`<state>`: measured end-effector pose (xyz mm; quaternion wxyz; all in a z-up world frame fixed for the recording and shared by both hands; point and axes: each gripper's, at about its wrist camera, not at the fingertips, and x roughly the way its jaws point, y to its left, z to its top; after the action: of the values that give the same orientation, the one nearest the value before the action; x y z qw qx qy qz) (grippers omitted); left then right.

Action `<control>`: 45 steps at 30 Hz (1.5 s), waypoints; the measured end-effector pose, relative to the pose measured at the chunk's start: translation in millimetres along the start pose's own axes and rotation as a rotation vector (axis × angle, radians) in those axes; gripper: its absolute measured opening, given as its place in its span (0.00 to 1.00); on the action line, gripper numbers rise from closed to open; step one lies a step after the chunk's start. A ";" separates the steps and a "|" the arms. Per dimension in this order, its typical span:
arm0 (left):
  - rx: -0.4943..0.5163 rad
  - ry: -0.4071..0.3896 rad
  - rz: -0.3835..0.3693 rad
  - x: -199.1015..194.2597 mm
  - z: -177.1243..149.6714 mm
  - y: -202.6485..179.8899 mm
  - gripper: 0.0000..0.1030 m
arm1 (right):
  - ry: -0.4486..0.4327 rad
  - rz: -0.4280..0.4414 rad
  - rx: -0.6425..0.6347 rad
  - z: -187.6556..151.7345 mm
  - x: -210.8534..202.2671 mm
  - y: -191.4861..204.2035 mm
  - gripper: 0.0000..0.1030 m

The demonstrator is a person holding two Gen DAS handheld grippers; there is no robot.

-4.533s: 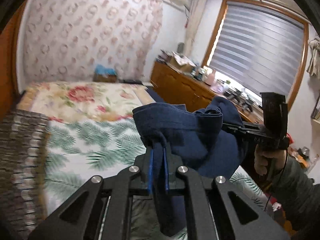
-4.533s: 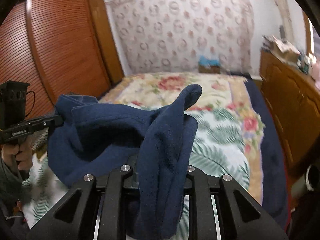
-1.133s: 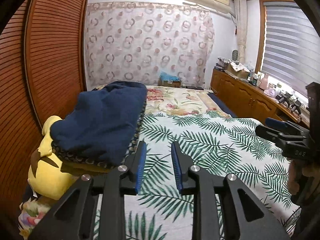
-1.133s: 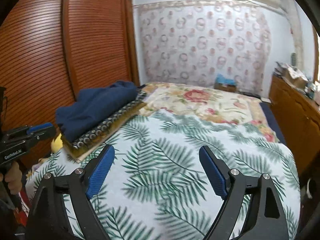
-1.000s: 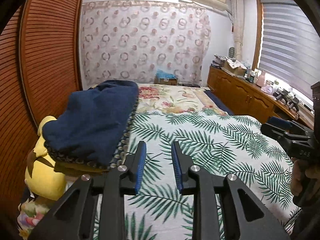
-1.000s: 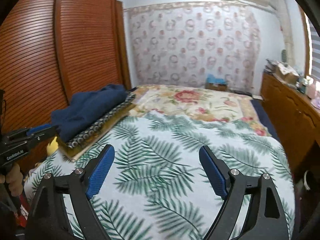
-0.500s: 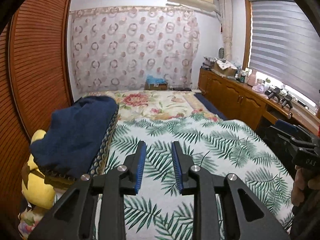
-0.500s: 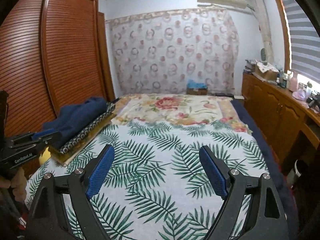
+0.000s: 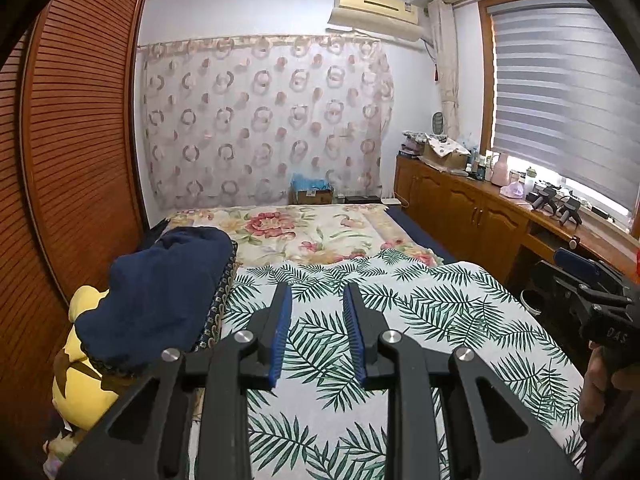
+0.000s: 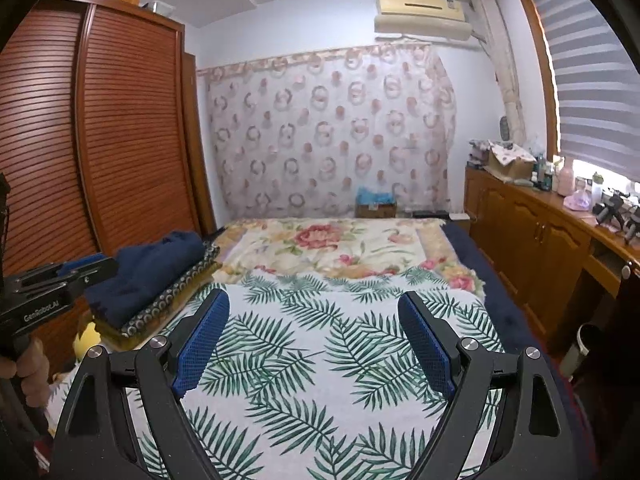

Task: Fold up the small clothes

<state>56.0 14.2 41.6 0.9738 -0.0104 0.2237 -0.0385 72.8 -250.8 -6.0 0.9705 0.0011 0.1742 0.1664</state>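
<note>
On the bed's left edge, a folded navy garment (image 9: 160, 288) tops a stack of patterned folded fabrics (image 10: 168, 304), long axis running toward the headboard curtain (image 9: 264, 120). Yellow plush toy (image 9: 80, 380) sits beneath. Left gripper (image 9: 316, 320) slightly parted, empty; right gripper (image 10: 312, 340) spread wide, empty. Both hang over the palm-leaf bedspread (image 10: 320, 360), nothing between them and the garment.

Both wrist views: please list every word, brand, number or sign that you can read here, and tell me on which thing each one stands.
"GenRobot.AI": white print on the body of the left gripper, seen in the right wrist view.
"DAS": partial white letters on the right gripper, at the edge of the left wrist view; the rest is cut off.
Air conditioner: small marks, too blurred to read.
Cardboard box by the curtain: label too small to read.
</note>
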 end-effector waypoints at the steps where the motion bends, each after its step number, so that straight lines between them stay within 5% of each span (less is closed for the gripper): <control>1: 0.000 -0.001 0.002 -0.1 0.0 -0.3 0.25 | 0.000 0.000 -0.001 -0.4 -0.6 0.4 0.86; 45: 0.004 -0.008 0.014 -3.0 -4.2 2.3 0.26 | -0.002 -0.010 0.000 -0.5 -1.2 -2.6 0.86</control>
<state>51.6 16.7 39.0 0.9750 -0.0071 0.2199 -0.0320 72.5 -253.7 -6.2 0.9715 0.0005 0.1733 0.1616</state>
